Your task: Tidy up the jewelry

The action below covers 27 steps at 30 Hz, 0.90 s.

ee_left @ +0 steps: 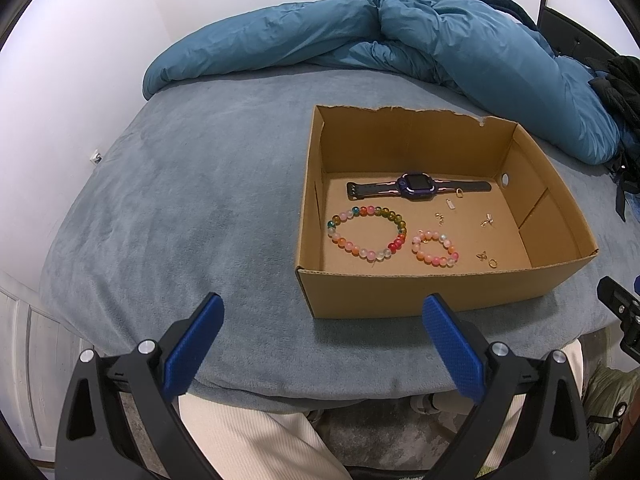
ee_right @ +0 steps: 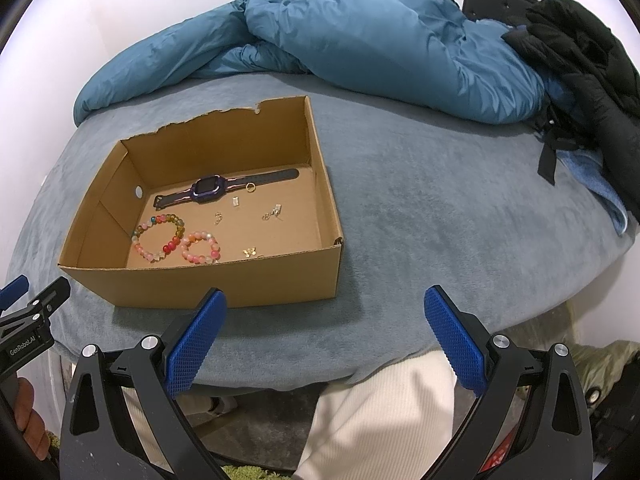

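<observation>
An open cardboard box with a torn back edge is sitting on the bed. Inside, a purple watch is lying flat near the back wall, strap stretched out. In front of it a big multicoloured bead bracelet and a smaller pink bead bracelet are lying side by side. Small gold pieces are lying scattered on the right.
</observation>
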Tool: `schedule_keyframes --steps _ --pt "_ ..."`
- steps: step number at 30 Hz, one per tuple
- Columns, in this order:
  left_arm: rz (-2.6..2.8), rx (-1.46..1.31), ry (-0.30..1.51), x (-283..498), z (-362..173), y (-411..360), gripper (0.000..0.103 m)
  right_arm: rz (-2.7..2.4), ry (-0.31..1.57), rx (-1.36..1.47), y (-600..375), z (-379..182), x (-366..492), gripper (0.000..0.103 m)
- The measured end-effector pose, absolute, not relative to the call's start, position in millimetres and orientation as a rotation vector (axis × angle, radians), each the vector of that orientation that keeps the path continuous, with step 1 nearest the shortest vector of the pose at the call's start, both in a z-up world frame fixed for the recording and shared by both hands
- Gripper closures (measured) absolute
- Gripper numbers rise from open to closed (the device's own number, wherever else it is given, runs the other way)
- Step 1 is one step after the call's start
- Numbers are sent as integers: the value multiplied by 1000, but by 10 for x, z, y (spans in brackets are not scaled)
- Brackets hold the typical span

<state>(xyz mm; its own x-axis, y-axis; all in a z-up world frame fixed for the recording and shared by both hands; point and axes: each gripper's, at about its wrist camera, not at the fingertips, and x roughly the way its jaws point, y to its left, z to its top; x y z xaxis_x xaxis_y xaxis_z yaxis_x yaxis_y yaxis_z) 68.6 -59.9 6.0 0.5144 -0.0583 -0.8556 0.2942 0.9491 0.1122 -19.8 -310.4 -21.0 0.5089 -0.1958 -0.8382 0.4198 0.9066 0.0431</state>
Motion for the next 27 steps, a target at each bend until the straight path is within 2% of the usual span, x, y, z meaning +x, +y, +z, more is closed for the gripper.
schedule_keyframes --steps 27 --pt "-215 256 1011 687 61 -599 6 -369 969 251 -3114 -210 -219 8"
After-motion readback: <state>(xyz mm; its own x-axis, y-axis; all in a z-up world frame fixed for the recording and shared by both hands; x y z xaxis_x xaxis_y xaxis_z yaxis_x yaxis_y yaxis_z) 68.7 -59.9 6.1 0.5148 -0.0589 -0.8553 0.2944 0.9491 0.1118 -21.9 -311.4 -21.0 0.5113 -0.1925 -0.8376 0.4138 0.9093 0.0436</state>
